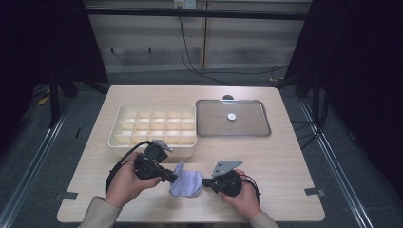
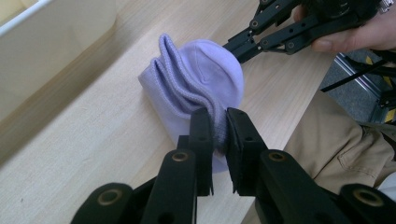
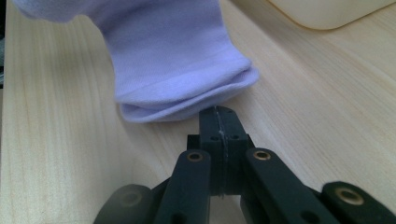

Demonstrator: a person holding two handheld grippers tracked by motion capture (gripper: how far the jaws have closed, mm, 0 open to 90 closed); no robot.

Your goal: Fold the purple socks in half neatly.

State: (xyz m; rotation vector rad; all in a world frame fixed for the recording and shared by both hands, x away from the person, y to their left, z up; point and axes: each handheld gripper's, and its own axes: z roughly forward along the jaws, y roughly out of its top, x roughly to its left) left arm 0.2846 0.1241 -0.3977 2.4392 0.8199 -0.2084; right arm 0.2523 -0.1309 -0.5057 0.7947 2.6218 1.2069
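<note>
Here, a lavender sock (image 1: 186, 183) lies bunched on the near edge of the wooden table (image 1: 280, 161), between two hand-held grippers.

No brand, label or writing is readable anywhere. The sock is soft knit, with a ribbed cuff gathered into folds; the left gripper (image 2: 218, 135) pinches that ribbed fold tight between its black jaws. The right gripper (image 3: 219, 122) has its jaws pressed flat together with nothing between them, its tip just at the sock's smooth folded hem. Behind them stands a cream plastic organiser box (image 1: 116, 130) divided into a grid of small square compartments, and beside it a grey rectangular tray (image 1: 209, 118) with rounded corners carrying a small white disc (image 1: 231, 116). The tabletop is pale wood-grain laminate.
</note>
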